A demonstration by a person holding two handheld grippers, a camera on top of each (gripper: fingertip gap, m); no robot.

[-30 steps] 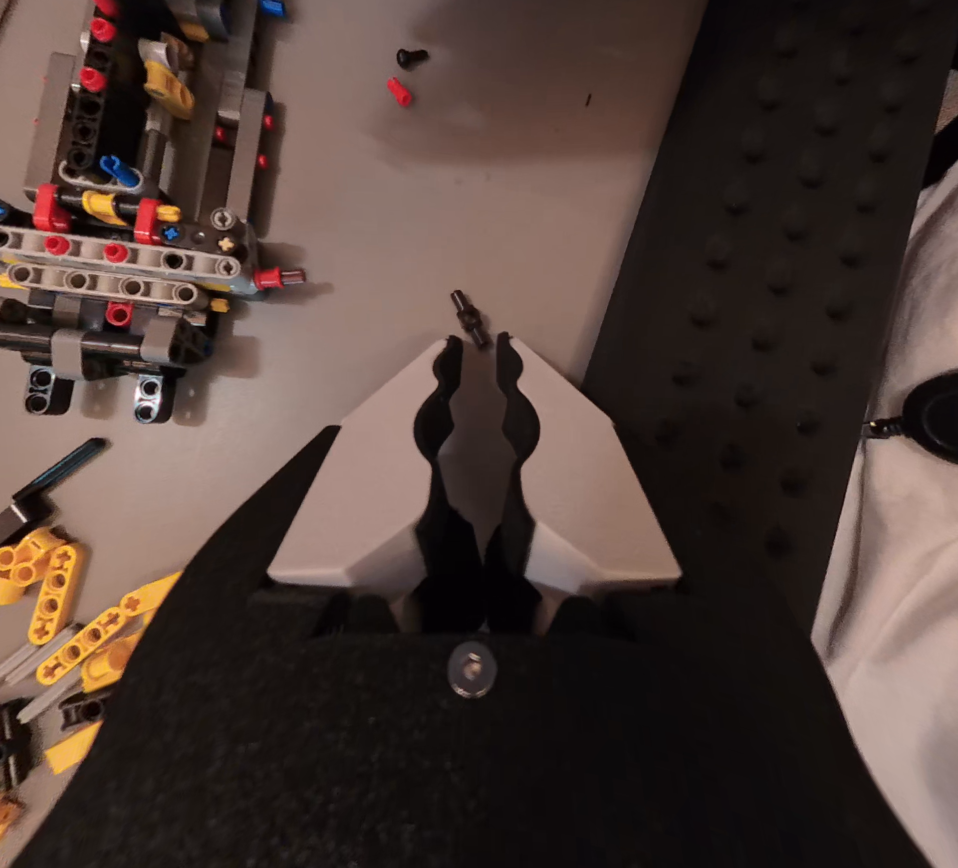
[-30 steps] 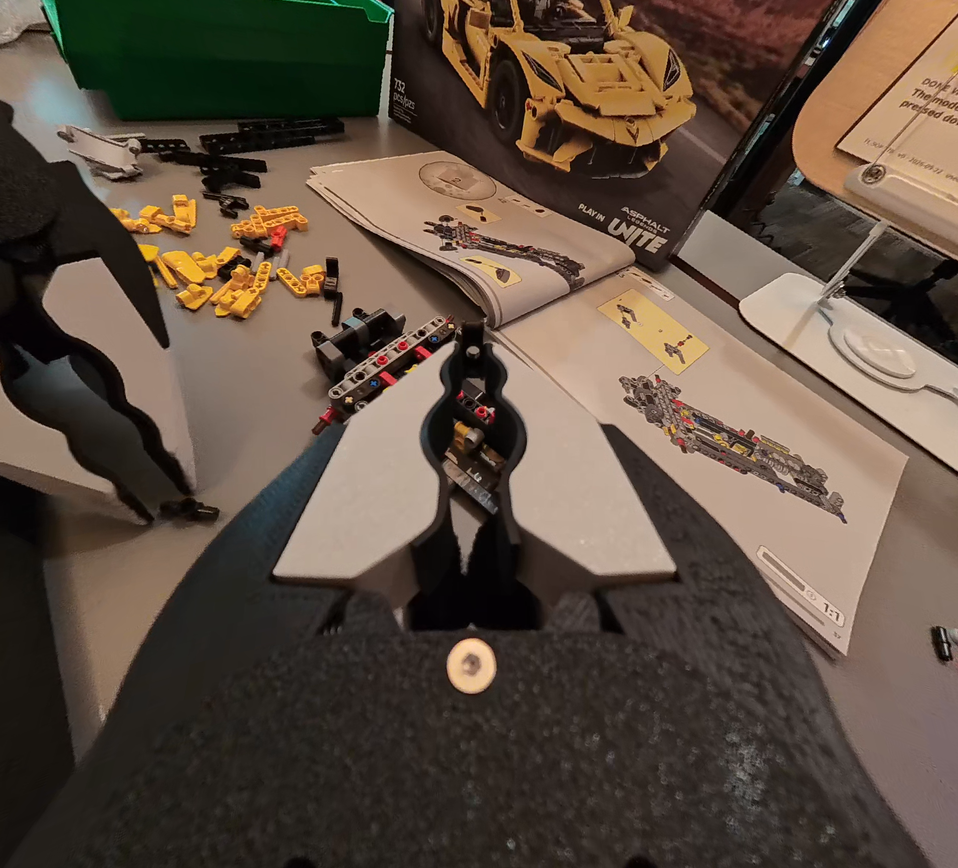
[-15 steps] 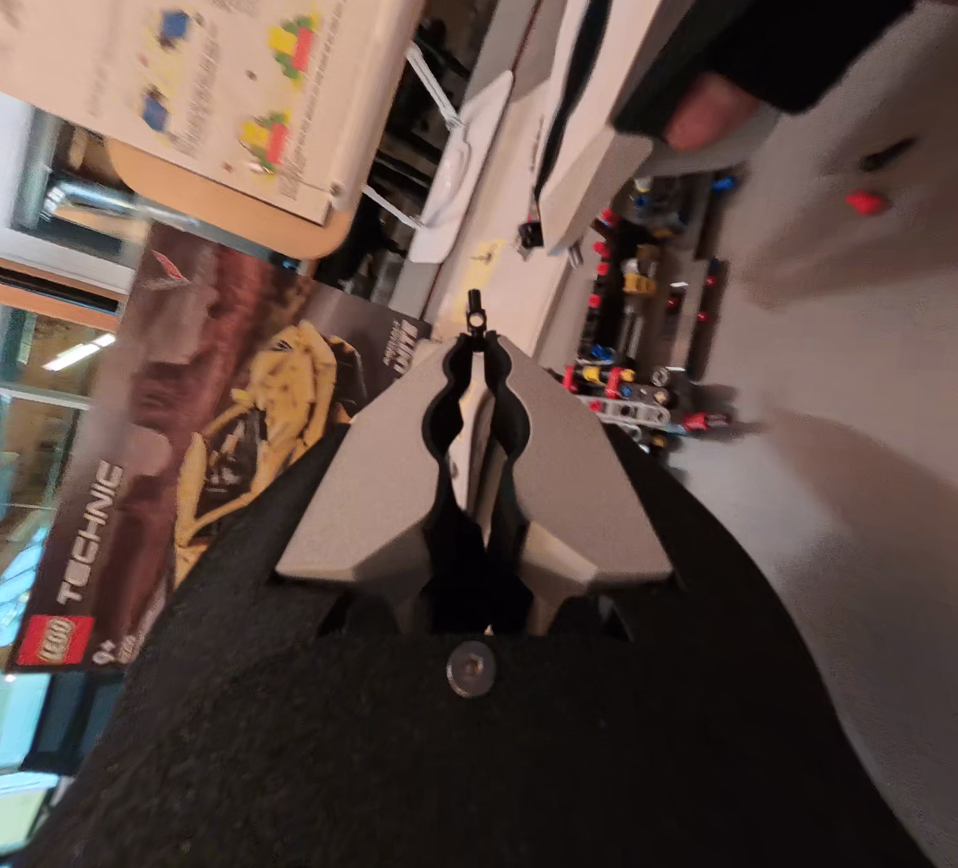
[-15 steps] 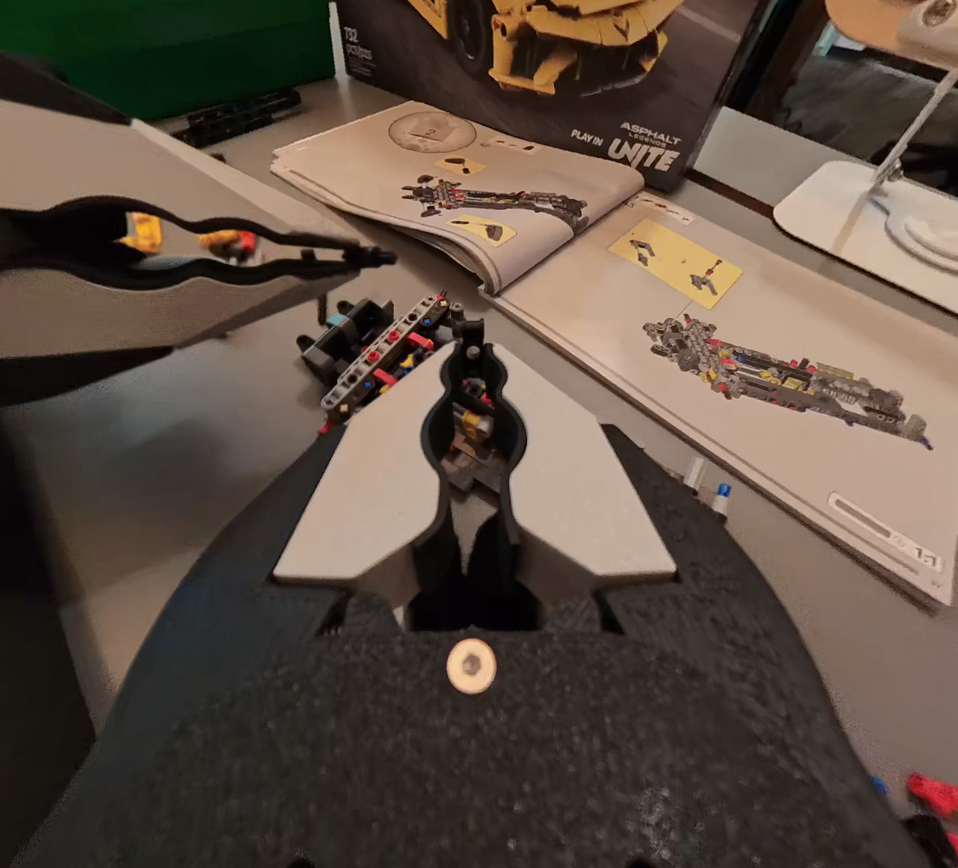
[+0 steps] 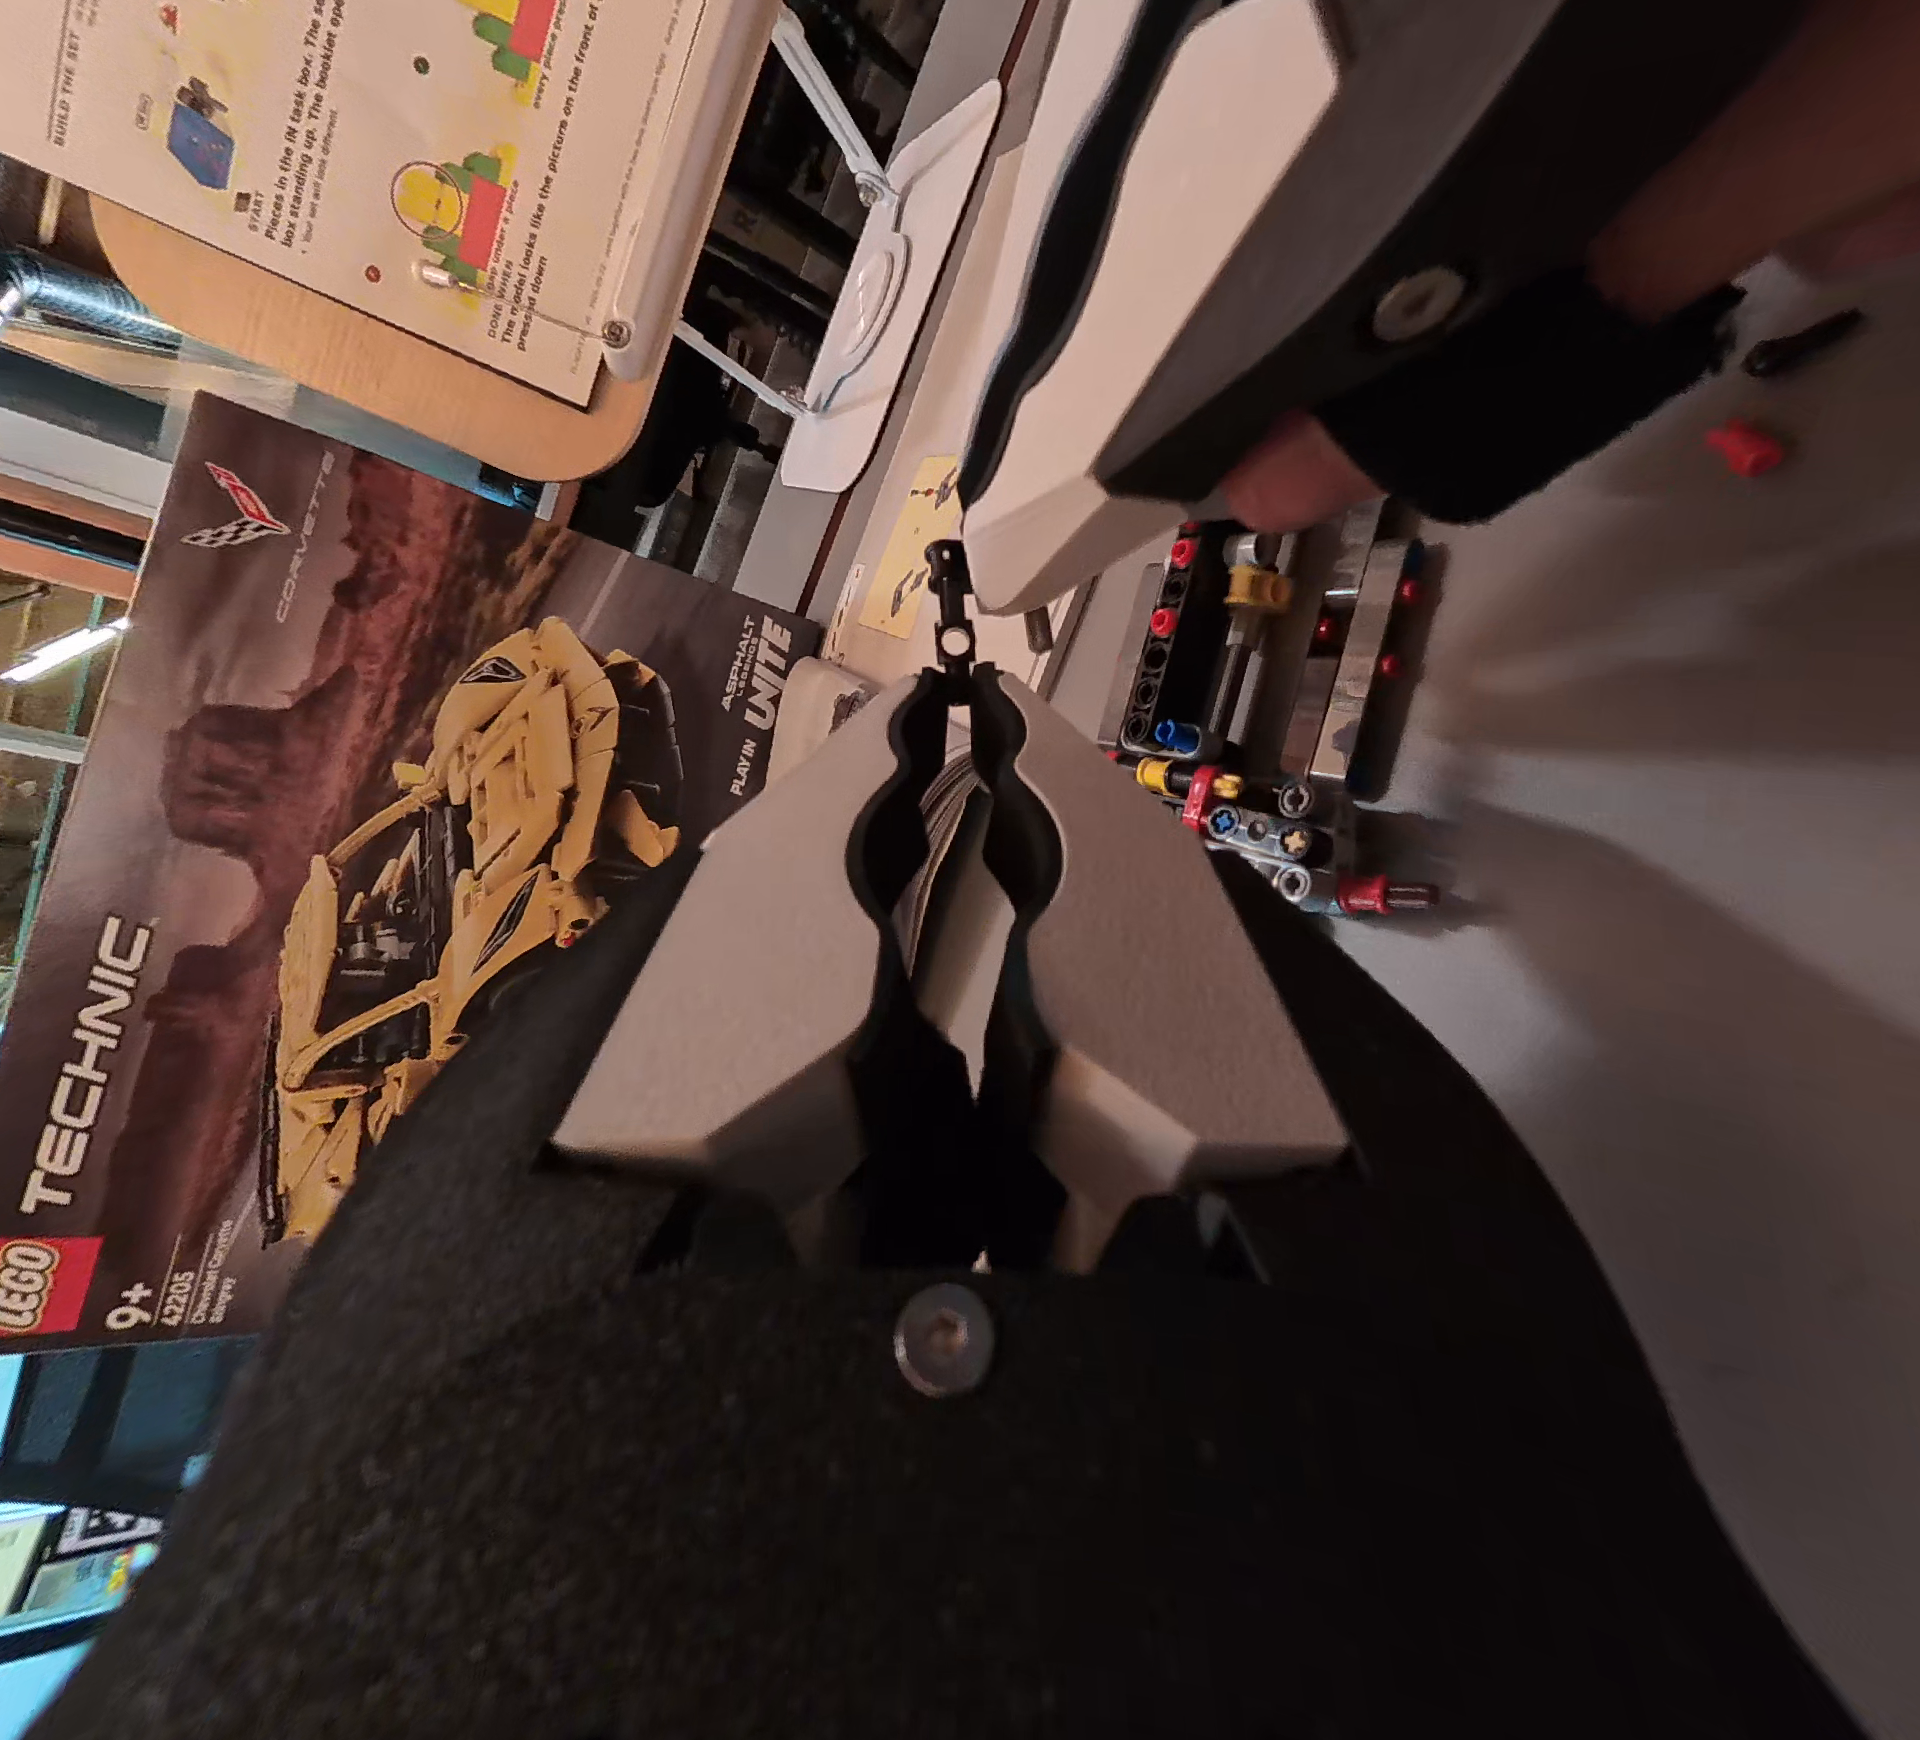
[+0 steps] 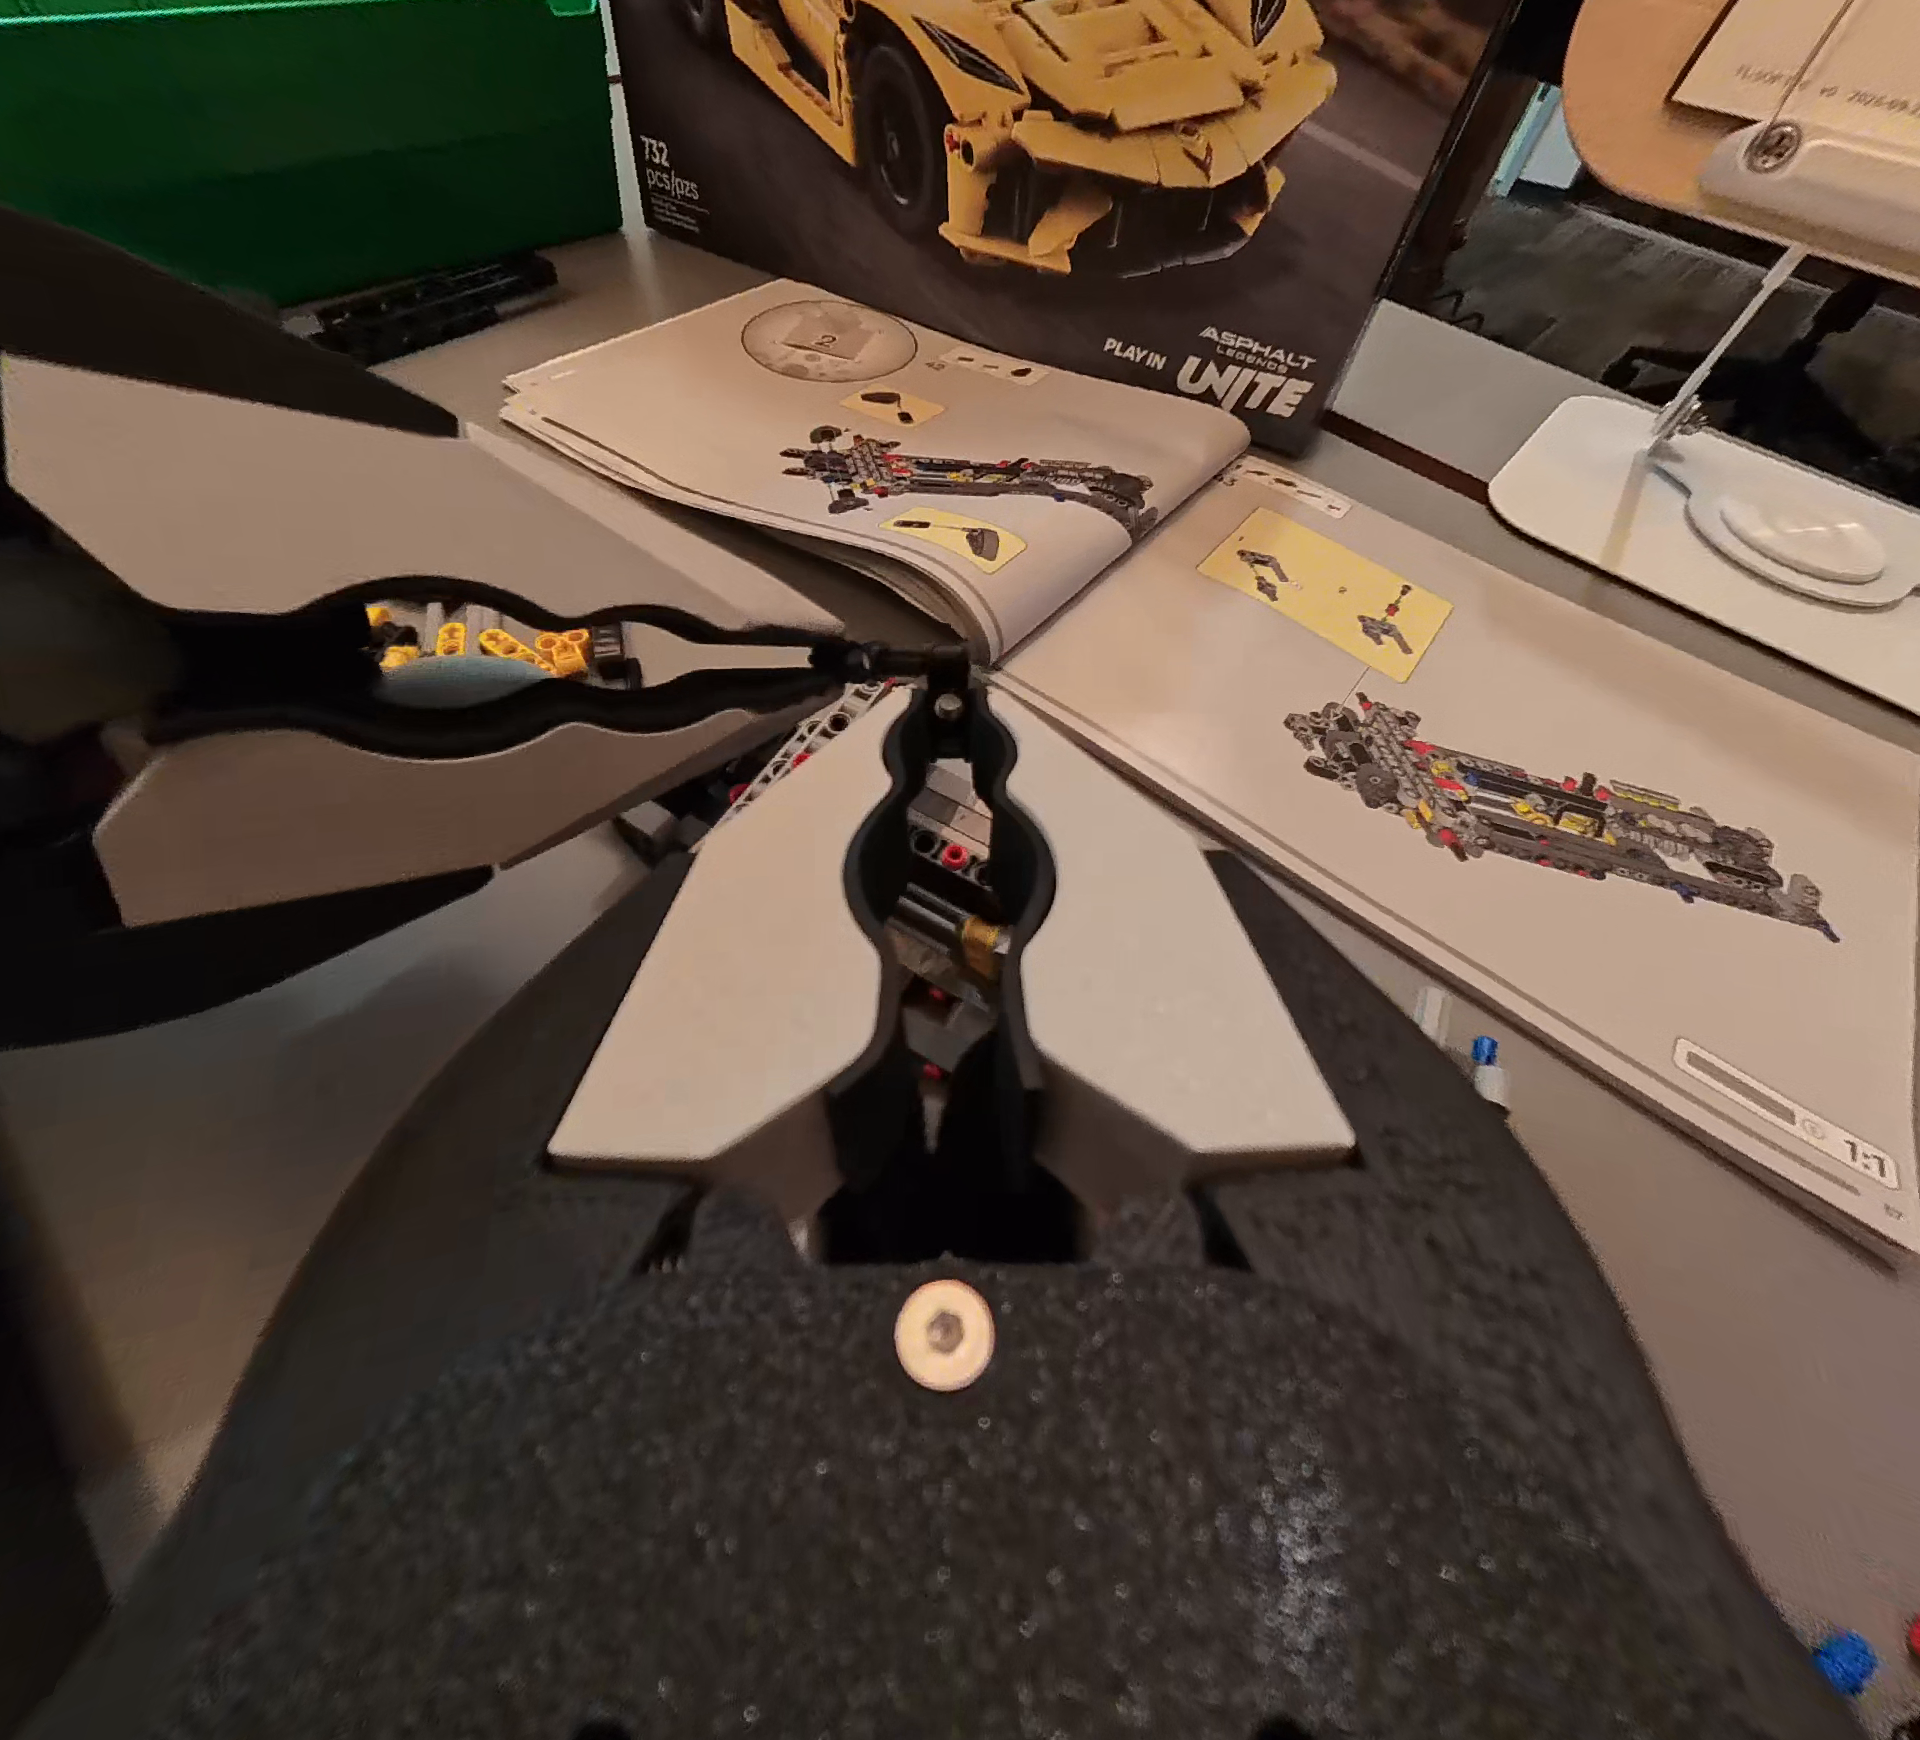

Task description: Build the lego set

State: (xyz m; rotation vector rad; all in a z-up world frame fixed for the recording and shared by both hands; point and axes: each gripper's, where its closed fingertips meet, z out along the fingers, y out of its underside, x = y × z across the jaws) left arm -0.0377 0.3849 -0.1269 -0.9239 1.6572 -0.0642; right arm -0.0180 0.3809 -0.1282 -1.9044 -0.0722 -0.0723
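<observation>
Your left claw (image 5: pixel 951 674) is clenched on a small black pin (image 5: pixel 948 610), which sticks out ahead of its tips. Your right claw (image 6: pixel 948 688) grips a small black connector (image 6: pixel 945 703) at its tips, and the pin's end touches it from the left. Below the right claw, the half-built chassis (image 5: pixel 1262 724) lies on the grey worktop (image 5: pixel 1662 859). Farther ahead lies the open instruction booklet (image 6: pixel 1143 589), and behind it the set's box (image 6: pixel 1039 49) stands.

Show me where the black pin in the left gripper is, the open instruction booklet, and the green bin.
black pin (image 5: pixel 951 625), left wrist view, its middle, just past the fingertips.
instruction booklet (image 6: pixel 1195 682), right wrist view, bare right-hand page.
green bin (image 6: pixel 301 132), right wrist view, front wall.
</observation>
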